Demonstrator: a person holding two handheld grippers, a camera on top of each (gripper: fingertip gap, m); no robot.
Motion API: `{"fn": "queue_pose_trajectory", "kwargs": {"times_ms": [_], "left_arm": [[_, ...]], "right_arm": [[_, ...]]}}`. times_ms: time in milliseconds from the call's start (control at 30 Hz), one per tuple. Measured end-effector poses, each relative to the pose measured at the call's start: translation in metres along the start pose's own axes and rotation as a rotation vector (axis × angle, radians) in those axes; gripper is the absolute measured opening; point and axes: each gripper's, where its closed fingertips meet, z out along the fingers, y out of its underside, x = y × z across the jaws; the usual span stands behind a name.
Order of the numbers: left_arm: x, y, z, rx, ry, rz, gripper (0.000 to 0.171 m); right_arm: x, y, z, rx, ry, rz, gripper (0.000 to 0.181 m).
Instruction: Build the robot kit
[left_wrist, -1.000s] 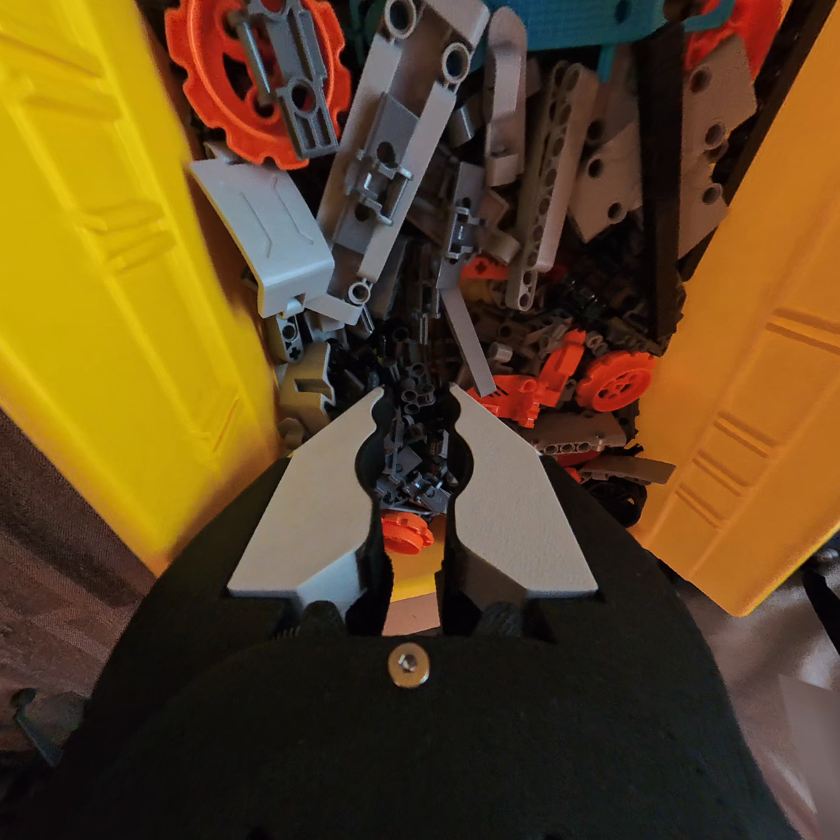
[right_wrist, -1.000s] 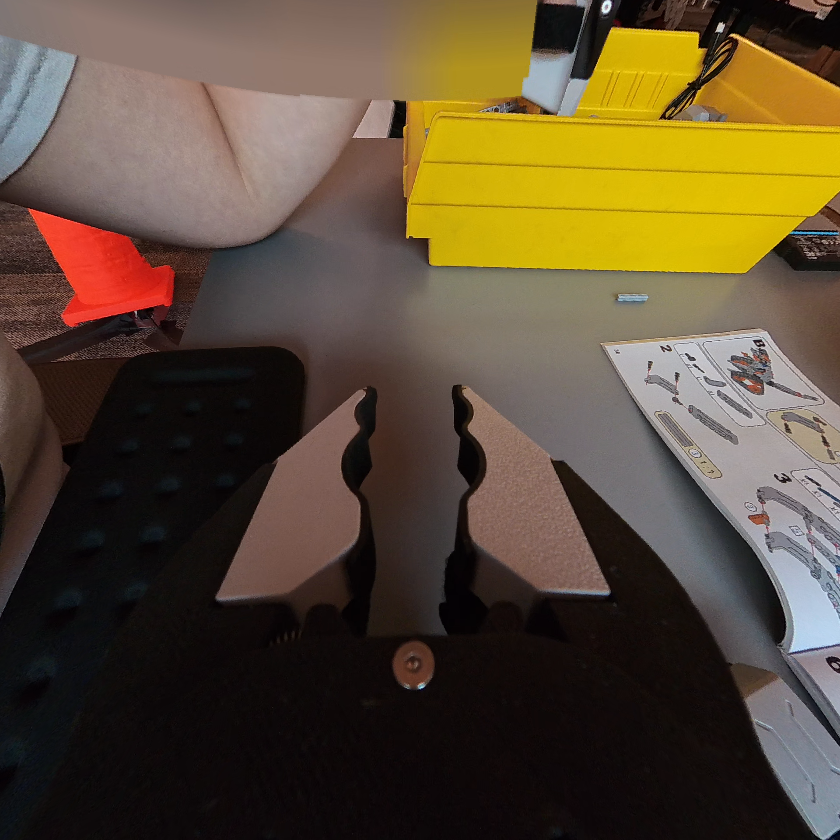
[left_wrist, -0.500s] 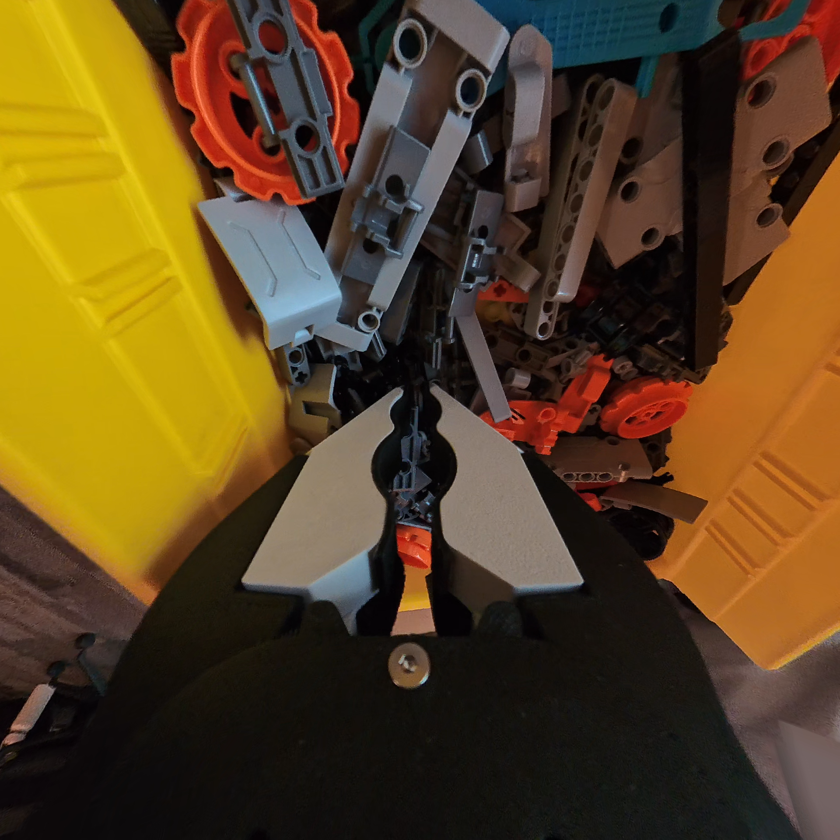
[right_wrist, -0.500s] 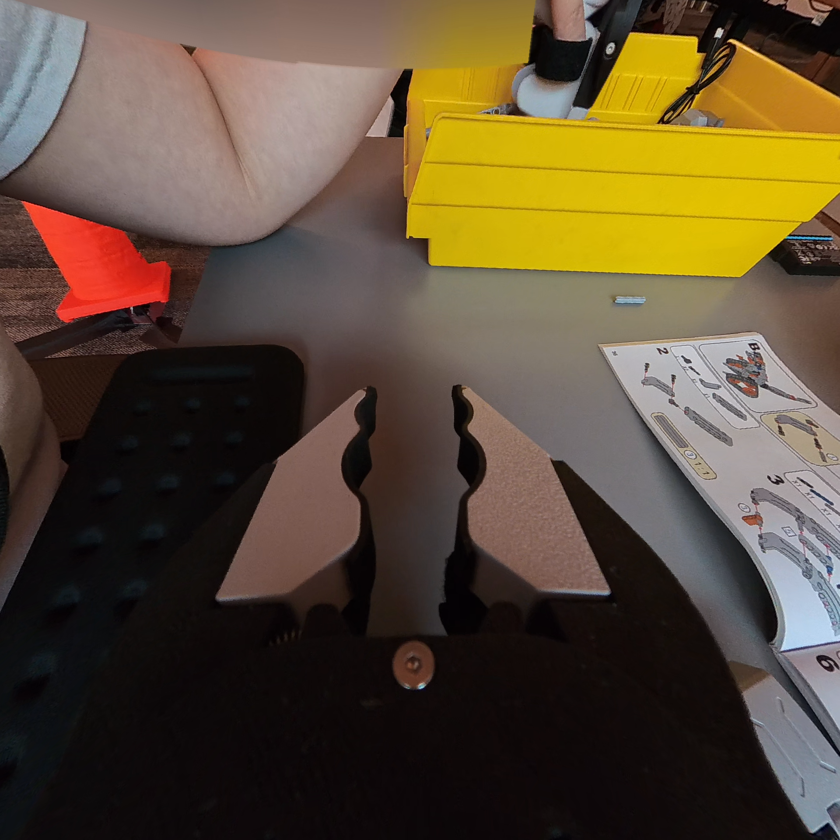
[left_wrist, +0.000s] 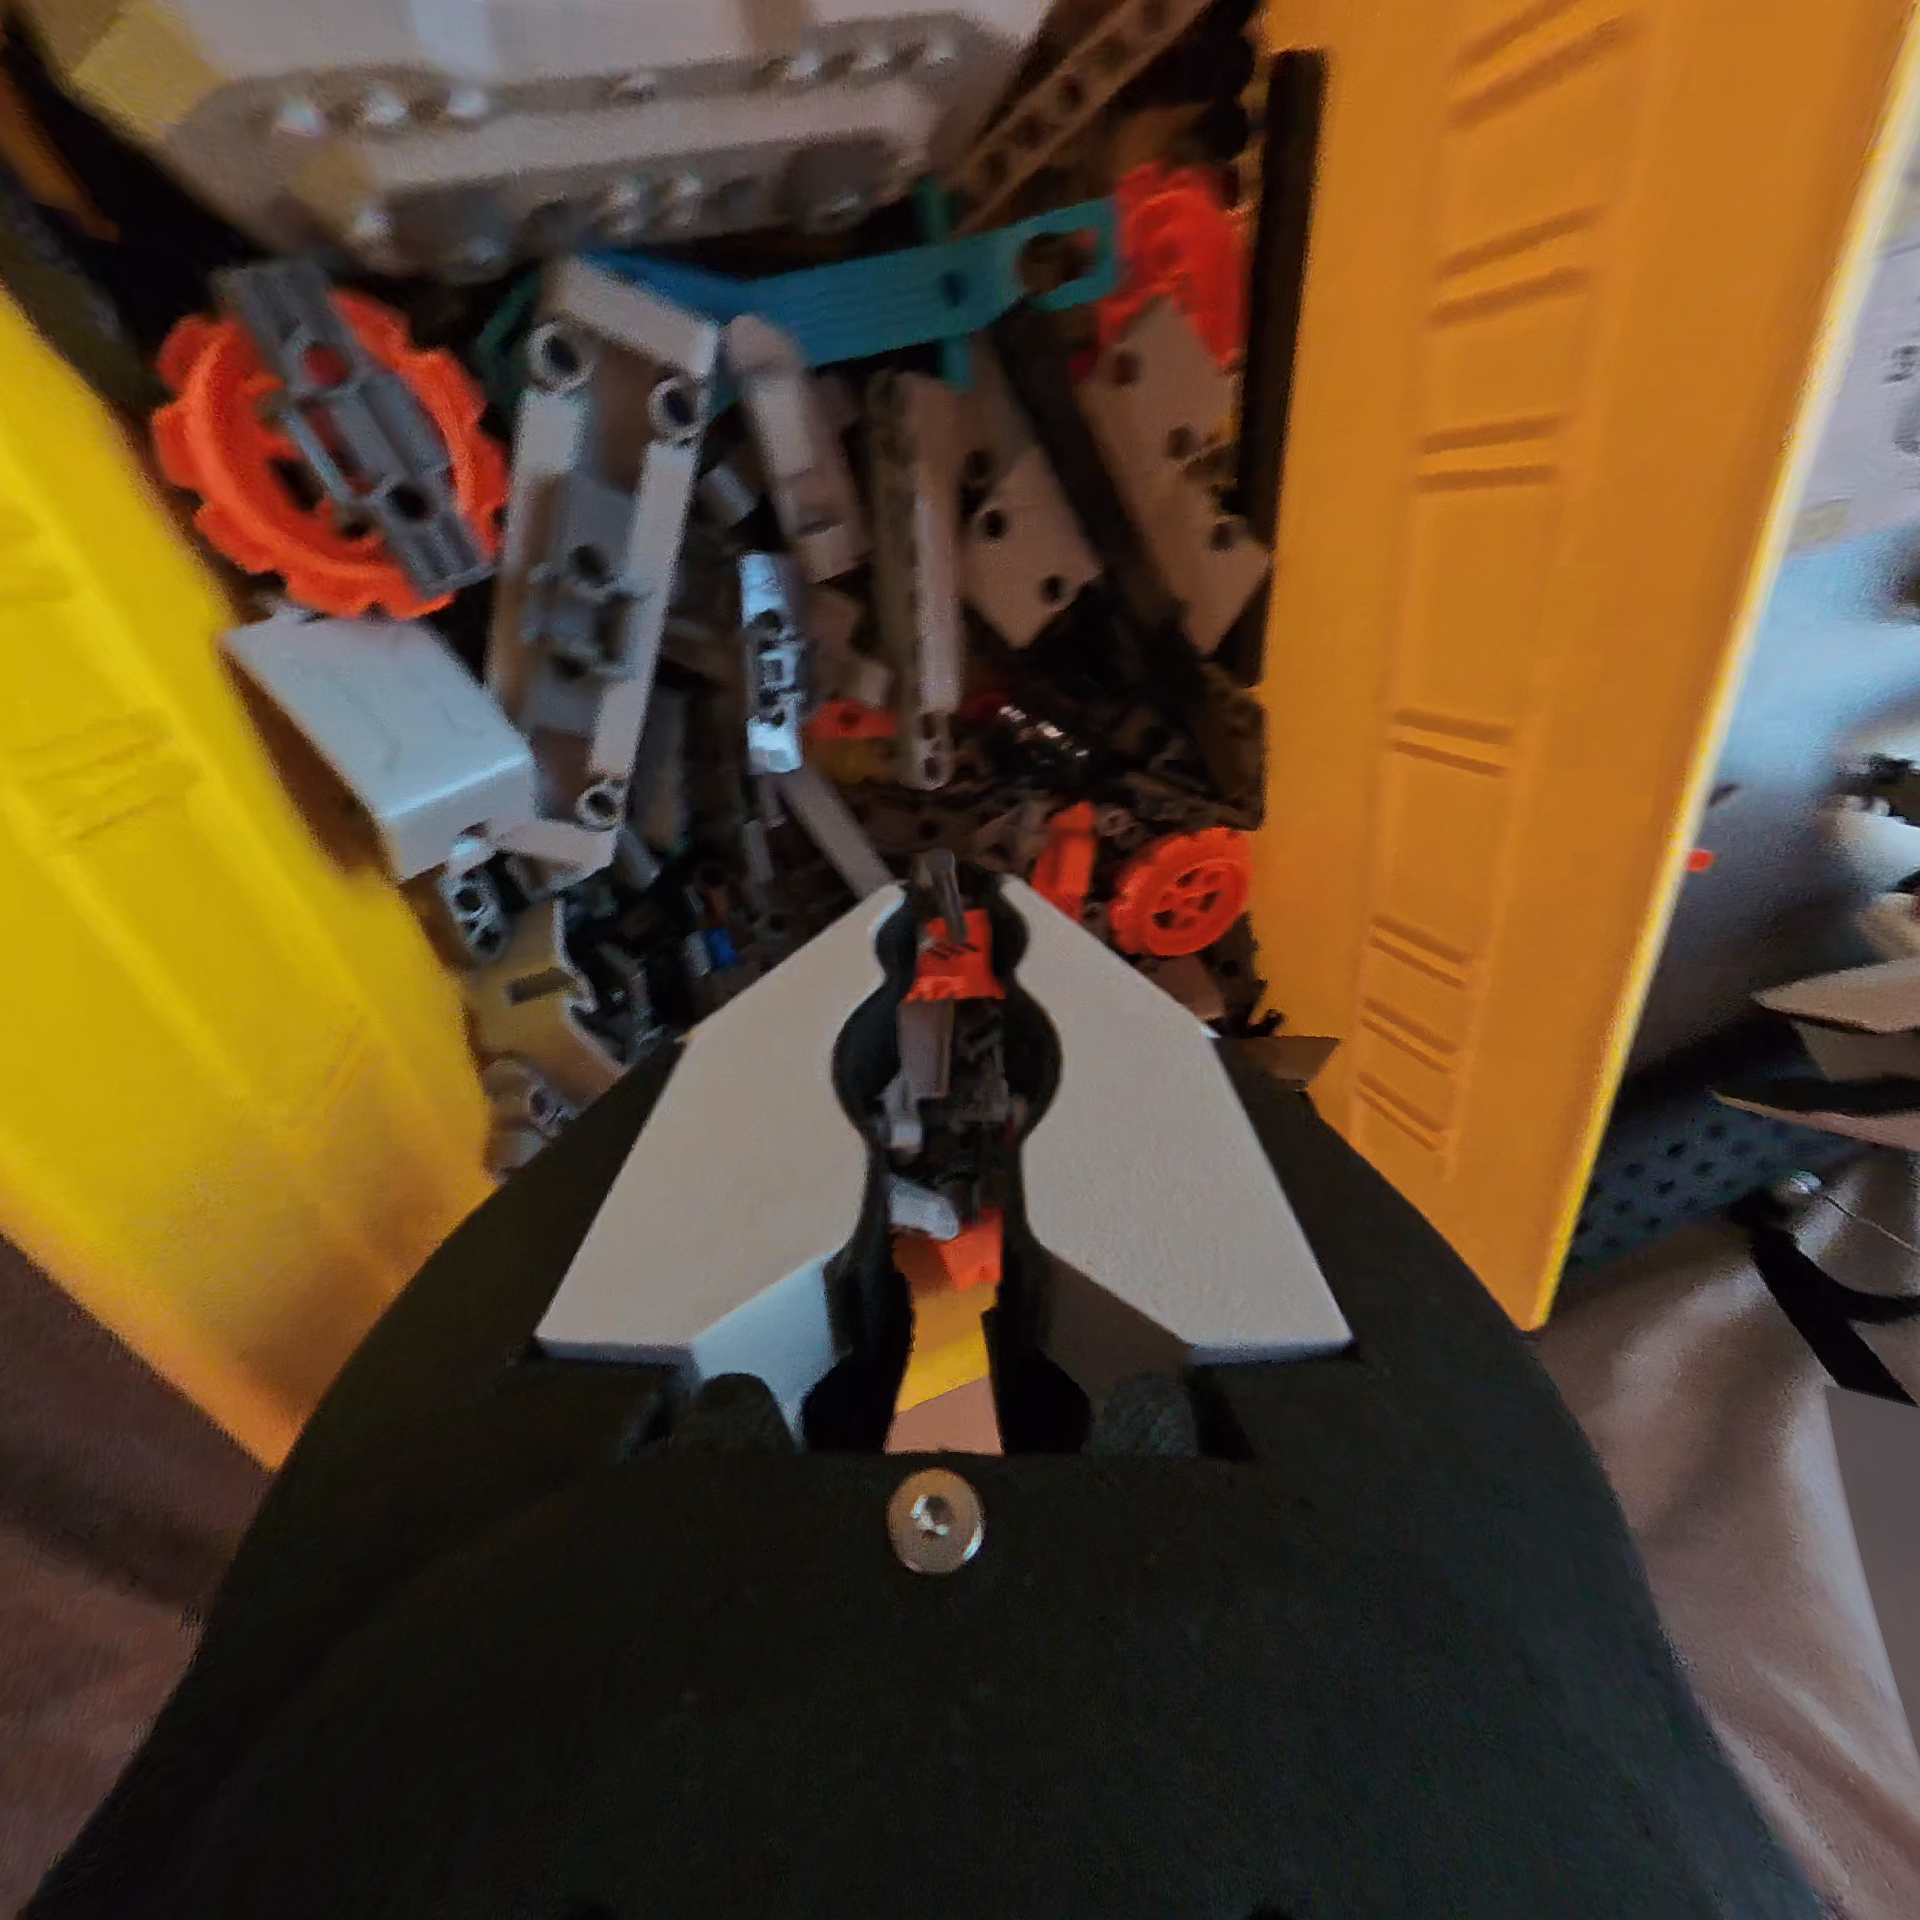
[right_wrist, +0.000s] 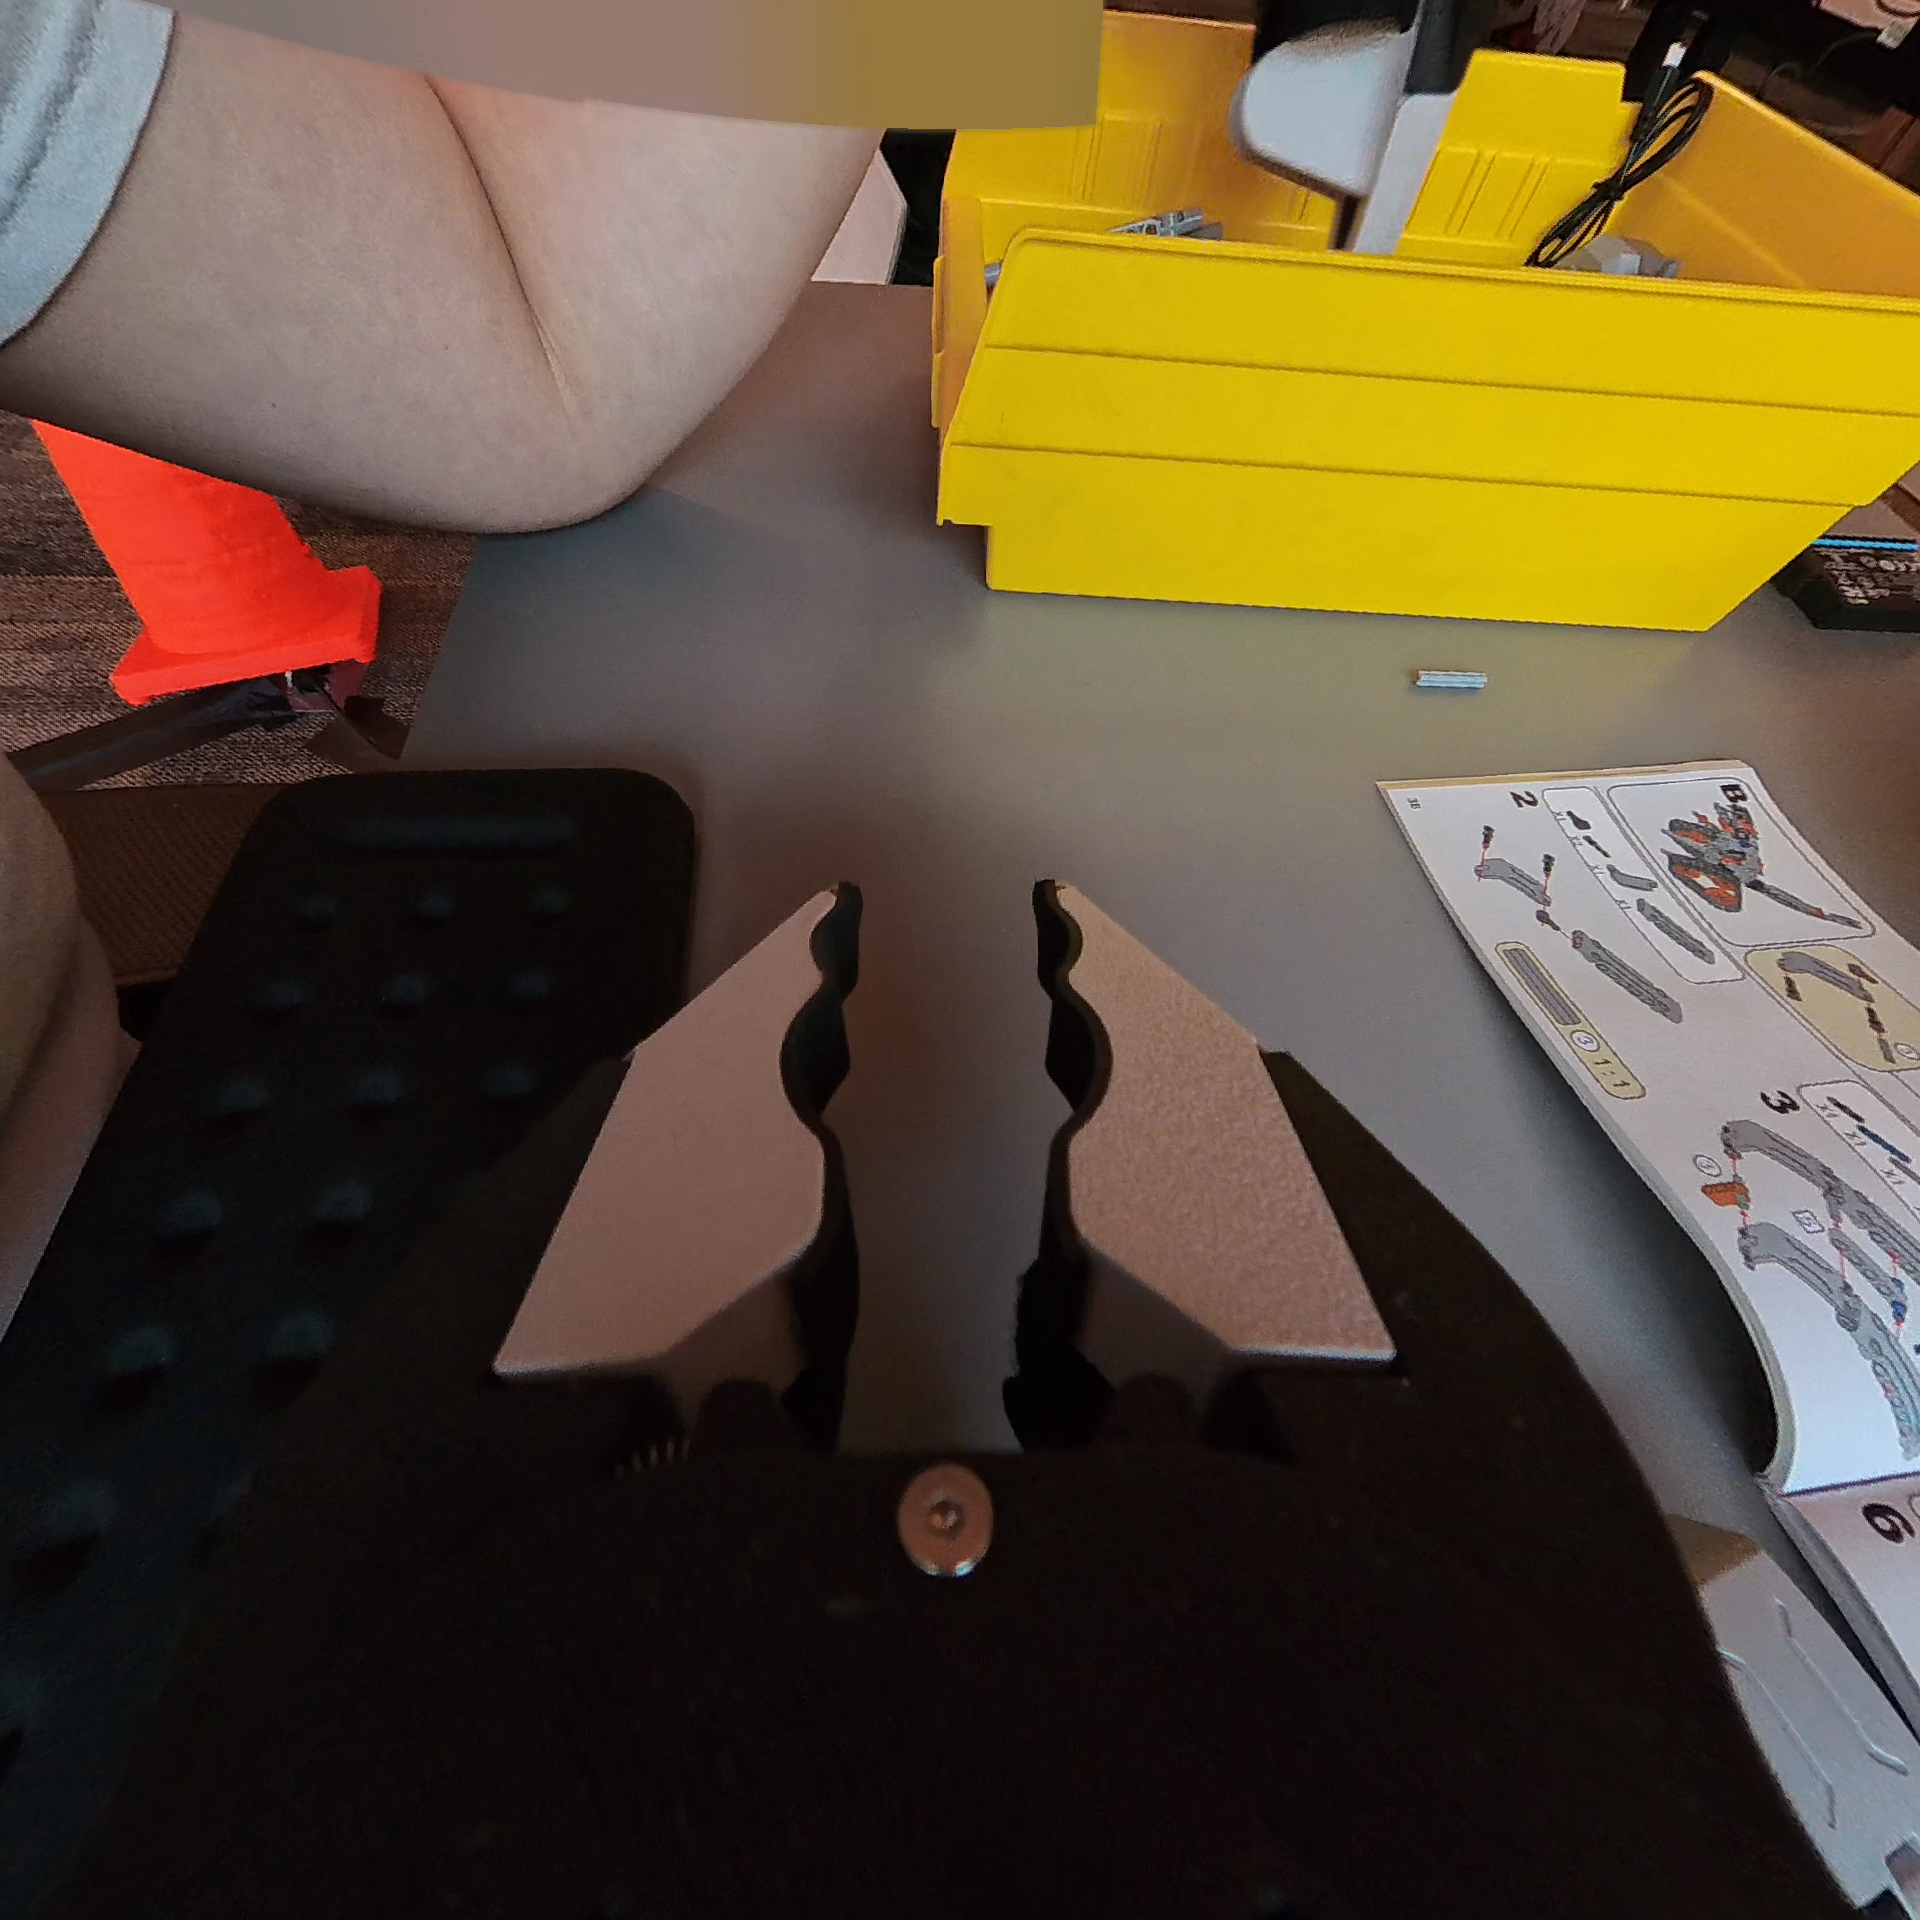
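The left gripper (left_wrist: 951, 914) is pinching a small dark grey pin (left_wrist: 943, 902) between nearly closed tips over the yellow plastic bin (left_wrist: 1475, 623) heaped with grey and orange building parts (left_wrist: 623, 582). The right gripper (right_wrist: 945, 904) is hovering half-open and empty over the grey table (right_wrist: 1039, 707), with an instruction booklet (right_wrist: 1704, 1039) at three o'clock.
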Motion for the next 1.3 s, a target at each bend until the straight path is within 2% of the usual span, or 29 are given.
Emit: {"fn": "queue_pose_trajectory", "kwargs": {"times_ms": [33, 67, 133, 400, 600, 833, 933, 1033, 1200, 1300], "left_arm": [[0.005, -0.002, 0.0, 0.011, 0.015, 0.012, 0.027], [0.003, -0.002, -0.001, 0.011, -0.003, 0.01, 0.035], [-0.01, 0.004, -0.002, -0.013, -0.079, -0.021, 0.044], [-0.042, 0.036, -0.026, -0.05, -0.27, -0.196, 0.041], [-0.04, 0.04, -0.028, -0.046, -0.269, -0.201, 0.038], [-0.02, 0.037, -0.038, -0.003, -0.263, -0.085, 0.029], [-0.024, 0.056, -0.039, -0.057, -0.276, -0.115, 0.029], [-0.032, 0.074, -0.032, -0.137, -0.258, -0.171, 0.038], [-0.043, 0.07, -0.025, -0.149, -0.256, -0.196, 0.043], [-0.044, 0.072, -0.018, -0.195, -0.248, -0.205, 0.037]], "right_arm": [[0.0, 0.0, 0.0, -0.002, -0.001, -0.001, 0.034], [-0.001, 0.001, 0.0, -0.004, -0.002, -0.002, 0.034], [-0.001, 0.001, 0.001, -0.007, -0.002, -0.007, 0.034], [-0.002, 0.002, 0.001, -0.016, -0.001, -0.024, 0.034], [-0.003, 0.004, 0.002, -0.025, -0.001, -0.03, 0.034], [-0.004, 0.005, 0.002, -0.03, -0.005, -0.033, 0.034], [-0.004, 0.005, 0.003, -0.031, -0.006, -0.036, 0.033], [-0.005, 0.005, 0.003, -0.033, -0.006, -0.039, 0.034], [-0.005, 0.007, 0.003, -0.037, -0.009, -0.038, 0.034], [-0.005, 0.007, 0.004, -0.038, -0.01, -0.039, 0.033]]}}
